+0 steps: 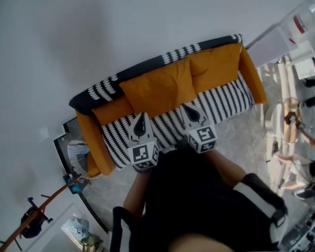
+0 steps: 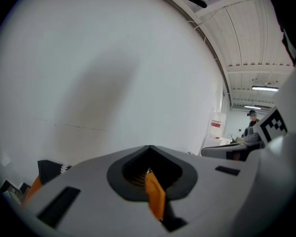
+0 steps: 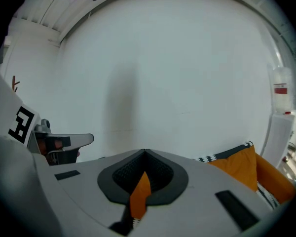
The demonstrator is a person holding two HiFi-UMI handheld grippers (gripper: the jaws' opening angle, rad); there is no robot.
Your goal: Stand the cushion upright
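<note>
A large orange cushion (image 1: 157, 88) leans against the back of a black-and-white striped sofa (image 1: 226, 96); a second orange cushion (image 1: 215, 67) leans to its right. My left gripper (image 1: 142, 115) and right gripper (image 1: 186, 107) hover over the seat, tips at the large cushion's lower edge. Both are shut. In the left gripper view the jaws of the left gripper (image 2: 149, 171) meet, with a sliver of orange in the slit behind them. The right gripper (image 3: 144, 171) looks the same in its own view, where the right cushion (image 3: 239, 169) shows beside it. Whether either tip touches the fabric is hidden.
A white wall rises behind the sofa. A dark side table (image 1: 76, 154) stands at its left end, with a wooden stand (image 1: 42, 214) nearer me. Benches, white boxes and people's legs (image 1: 296, 119) crowd the right side. Orange armrests (image 1: 252, 75) close both sofa ends.
</note>
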